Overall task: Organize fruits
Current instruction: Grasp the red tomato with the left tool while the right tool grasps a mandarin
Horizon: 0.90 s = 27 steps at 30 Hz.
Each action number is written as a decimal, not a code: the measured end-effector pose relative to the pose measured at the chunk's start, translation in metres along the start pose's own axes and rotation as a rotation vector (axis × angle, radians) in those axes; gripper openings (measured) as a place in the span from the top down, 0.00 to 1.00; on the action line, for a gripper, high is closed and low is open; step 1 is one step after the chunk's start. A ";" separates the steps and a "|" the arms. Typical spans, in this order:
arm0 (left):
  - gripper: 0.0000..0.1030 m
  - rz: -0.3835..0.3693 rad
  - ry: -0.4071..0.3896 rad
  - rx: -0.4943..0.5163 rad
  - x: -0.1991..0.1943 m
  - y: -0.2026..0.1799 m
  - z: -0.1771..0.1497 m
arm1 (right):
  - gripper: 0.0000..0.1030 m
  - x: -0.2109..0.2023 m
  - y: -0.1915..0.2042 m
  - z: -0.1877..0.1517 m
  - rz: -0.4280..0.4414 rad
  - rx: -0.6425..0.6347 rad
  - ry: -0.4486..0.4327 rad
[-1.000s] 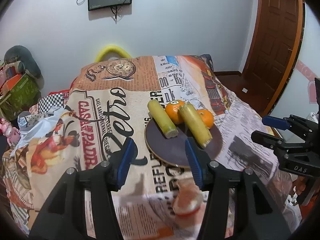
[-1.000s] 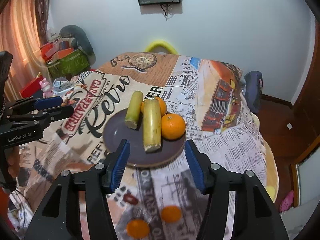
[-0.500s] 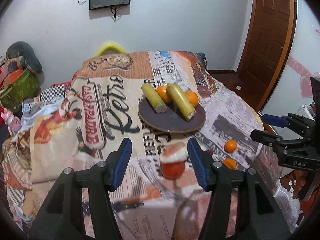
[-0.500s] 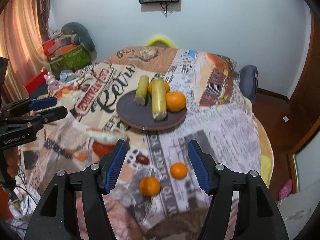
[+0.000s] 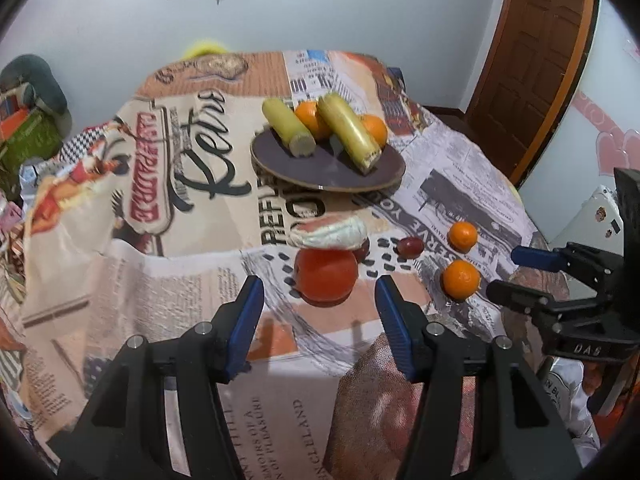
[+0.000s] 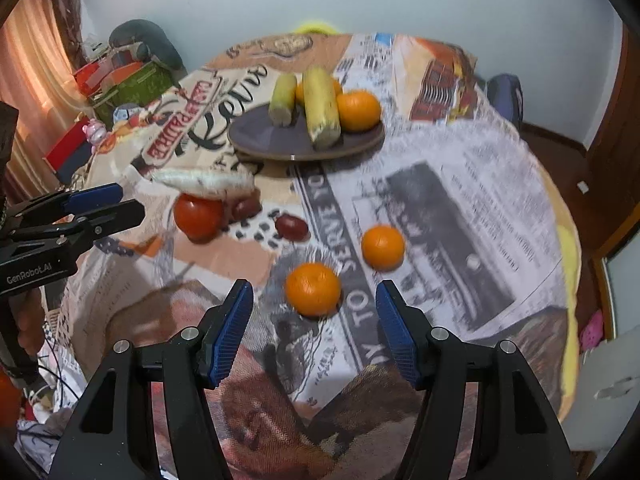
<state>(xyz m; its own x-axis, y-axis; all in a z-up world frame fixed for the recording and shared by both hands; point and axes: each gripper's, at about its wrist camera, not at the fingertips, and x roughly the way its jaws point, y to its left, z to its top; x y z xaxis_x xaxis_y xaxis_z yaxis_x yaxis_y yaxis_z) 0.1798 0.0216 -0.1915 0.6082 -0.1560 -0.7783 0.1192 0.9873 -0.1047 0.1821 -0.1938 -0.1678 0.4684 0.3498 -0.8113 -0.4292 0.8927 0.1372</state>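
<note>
My right tool (image 6: 315,336) is spread wide and empty, the nearest orange (image 6: 313,289) dead ahead at twelve o'clock, just past the tips. Left tool (image 5: 319,318), equally wide and empty, faces the red fruit (image 5: 325,276). The plate (image 6: 256,138) waits farther up the table.

Round table, newsprint cloth (image 6: 460,184): plate (image 6: 260,142), tomato (image 6: 199,216), grapes (image 6: 291,227), two oranges (image 6: 313,289)
</note>
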 end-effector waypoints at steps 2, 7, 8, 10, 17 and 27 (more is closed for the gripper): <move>0.44 -0.006 0.021 -0.003 0.011 0.000 -0.001 | 0.41 0.005 0.000 -0.001 0.002 0.002 0.011; 0.44 -0.004 0.047 -0.009 0.032 0.000 0.001 | 0.41 0.017 -0.003 -0.004 0.023 0.015 0.035; 0.44 -0.006 0.053 -0.009 0.036 0.000 0.001 | 0.41 0.020 -0.003 -0.004 0.025 0.015 0.041; 0.44 -0.008 0.061 -0.006 0.043 -0.001 0.003 | 0.41 0.026 -0.004 -0.006 0.031 0.018 0.056; 0.44 -0.007 0.071 -0.012 0.061 -0.001 0.009 | 0.45 0.035 -0.008 -0.006 0.047 0.037 0.062; 0.53 -0.015 0.073 -0.029 0.067 0.000 0.010 | 0.66 0.039 -0.007 -0.003 0.074 0.021 0.066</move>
<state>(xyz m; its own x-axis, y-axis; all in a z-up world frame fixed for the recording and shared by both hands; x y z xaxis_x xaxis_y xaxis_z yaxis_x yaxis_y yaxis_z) 0.2287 0.0112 -0.2372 0.5473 -0.1692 -0.8197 0.1048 0.9855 -0.1335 0.2011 -0.1869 -0.2025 0.3837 0.3957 -0.8344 -0.4438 0.8714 0.2091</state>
